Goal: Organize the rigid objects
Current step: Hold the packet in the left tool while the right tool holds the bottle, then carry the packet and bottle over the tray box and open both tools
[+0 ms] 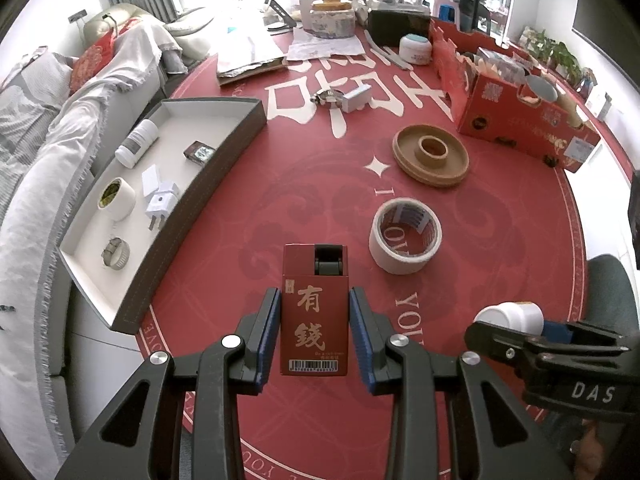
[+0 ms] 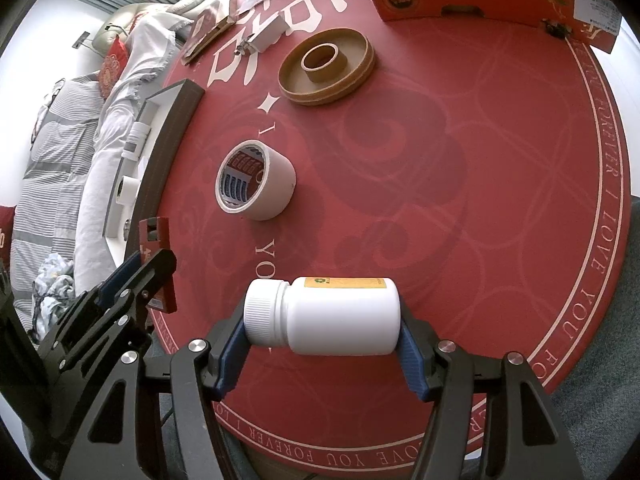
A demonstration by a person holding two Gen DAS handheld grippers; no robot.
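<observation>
Round red table, left hand-held gripper pinching red box, right hand-held gripper clamping white bottle endwise.

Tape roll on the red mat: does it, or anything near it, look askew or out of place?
The tape roll lies tilted, not flat, outside the tray. Beside it the wooden spool sits flat and looks normal. Nothing is spilled or visibly damaged.

Two white bottles, two tape rolls, one red box, one wooden ring dish, one tray, one hose clamp.
</observation>
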